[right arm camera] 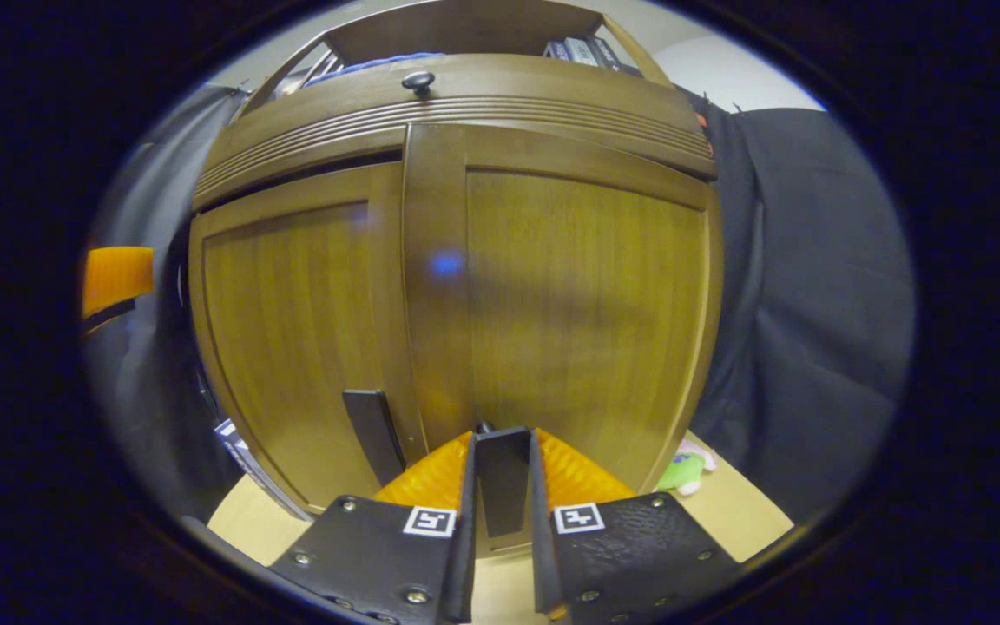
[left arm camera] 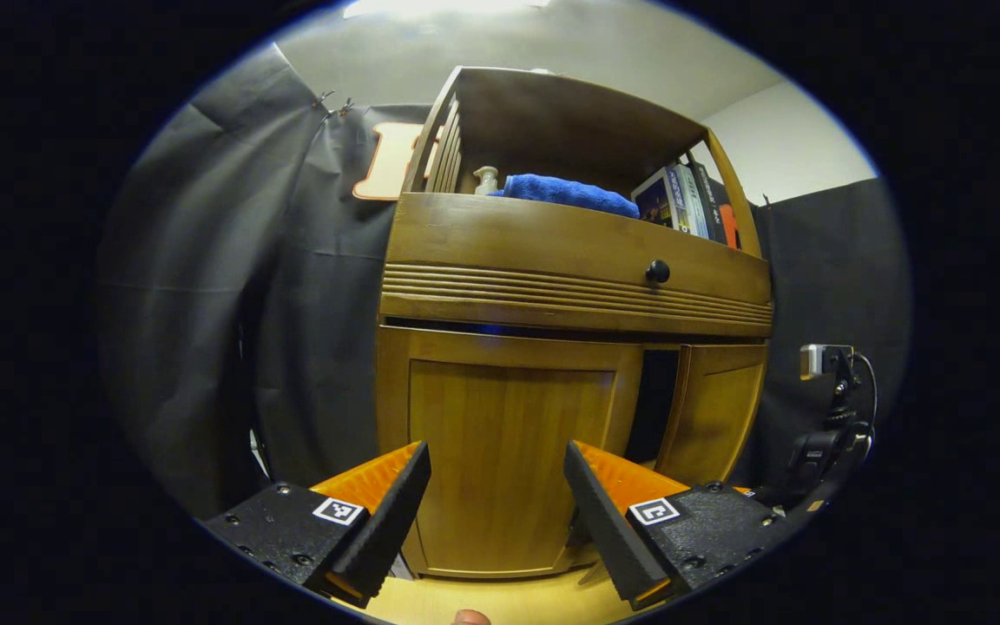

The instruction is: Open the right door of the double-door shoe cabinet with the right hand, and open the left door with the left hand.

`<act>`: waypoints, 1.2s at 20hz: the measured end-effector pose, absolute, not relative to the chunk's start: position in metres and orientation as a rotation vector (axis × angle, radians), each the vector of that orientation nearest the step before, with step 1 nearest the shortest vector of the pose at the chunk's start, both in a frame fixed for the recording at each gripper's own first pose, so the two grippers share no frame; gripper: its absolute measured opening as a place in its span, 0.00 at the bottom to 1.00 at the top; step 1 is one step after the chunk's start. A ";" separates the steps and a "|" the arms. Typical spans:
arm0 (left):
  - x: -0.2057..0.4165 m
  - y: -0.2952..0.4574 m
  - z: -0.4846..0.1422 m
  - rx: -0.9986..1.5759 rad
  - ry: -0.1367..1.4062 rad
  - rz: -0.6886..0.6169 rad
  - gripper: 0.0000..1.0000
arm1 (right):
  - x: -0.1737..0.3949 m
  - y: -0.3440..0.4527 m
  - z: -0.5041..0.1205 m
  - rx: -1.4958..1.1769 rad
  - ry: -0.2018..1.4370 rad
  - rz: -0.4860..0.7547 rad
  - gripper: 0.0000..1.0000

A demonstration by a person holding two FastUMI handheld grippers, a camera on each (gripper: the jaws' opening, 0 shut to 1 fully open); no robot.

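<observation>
The shoe cabinet [left arm camera: 569,347] is standing on the pale worktop [left arm camera: 500,603] against the black cloth wall. Its right door [left arm camera: 713,412] is swinging ajar, showing a dark gap, while the left door [left arm camera: 509,451] is sitting flush. The left tool [left arm camera: 496,503] is hovering wide open before the left door, gripping nothing. The right tool [right arm camera: 502,477] is clamping the handle [right arm camera: 502,473] of the right door [right arm camera: 569,304].
</observation>
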State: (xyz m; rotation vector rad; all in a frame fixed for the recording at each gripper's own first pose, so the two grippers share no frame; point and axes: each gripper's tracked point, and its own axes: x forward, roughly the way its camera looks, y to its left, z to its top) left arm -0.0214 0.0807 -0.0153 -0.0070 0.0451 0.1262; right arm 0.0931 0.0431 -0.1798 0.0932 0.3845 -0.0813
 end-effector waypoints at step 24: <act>-0.029 -0.008 -0.027 0.011 0.055 -0.084 0.95 | 0.080 0.022 -0.173 0.110 0.383 -0.224 0.27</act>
